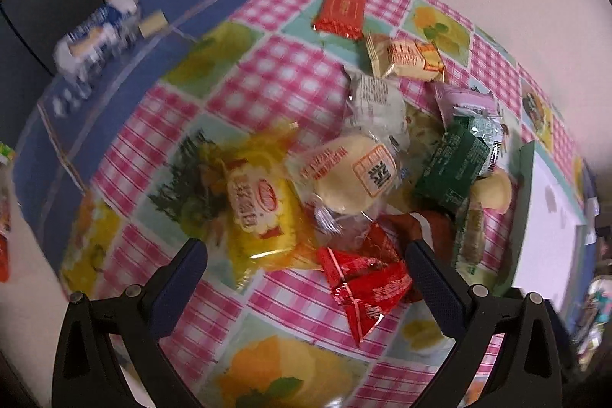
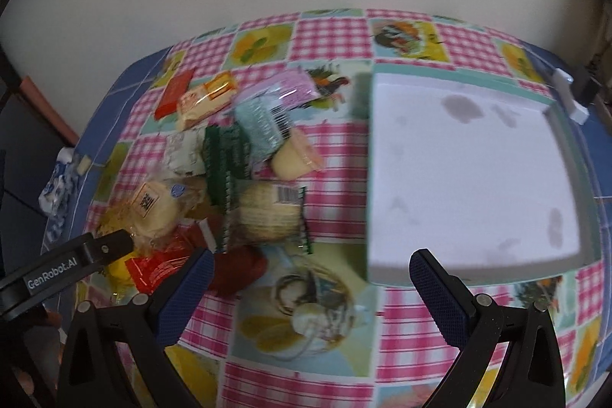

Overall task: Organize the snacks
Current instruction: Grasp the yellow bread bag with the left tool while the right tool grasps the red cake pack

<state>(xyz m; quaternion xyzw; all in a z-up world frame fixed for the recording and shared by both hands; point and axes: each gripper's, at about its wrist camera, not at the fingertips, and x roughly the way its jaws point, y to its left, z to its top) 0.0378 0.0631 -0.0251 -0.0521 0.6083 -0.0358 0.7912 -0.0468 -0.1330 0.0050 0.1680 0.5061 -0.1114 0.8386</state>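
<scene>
**Both claws open over the snack pile, the box waiting empty**

The sorting appears to be at its start: every snack lies loose on the desk (image 2: pixel 336 148), and the white box (image 2: pixel 470 171) with the pale green rim holds nothing. All places below are given relative to that box.

Farthest left of the box, the left claw (image 1: pixel 306 278) hovers low over the near edge of the pile, its fingers spread wide and gripping nothing. Between them sit the yellow packet (image 1: pixel 264 213) and the red foil packet (image 1: pixel 363 282), with the round pale cake in clear wrap (image 1: pixel 352 178) just beyond. The likely next move is to drop onto one of these and close; the red foil packet, lying centred and on top, looks the easiest. Its crinkled wrap may slip or drag a neighbour along.

Nearer the box, the heap carries on: a dark green packet (image 2: pixel 225 155), a beige cake in green-edged wrap (image 2: pixel 267 213), a pink packet (image 2: pixel 290 90) and a small yellow cup (image 2: pixel 294 159), all touching or overlapping. A flat orange-red packet (image 1: pixel 340 12) and a cream-and-orange one (image 1: pixel 409 58) lie at the far side of the pile.

The right claw (image 2: pixel 311 282) hangs released and empty, over the strip of desk between the pile and the box's near left corner. It is well placed to carry items across once it takes one.
</scene>
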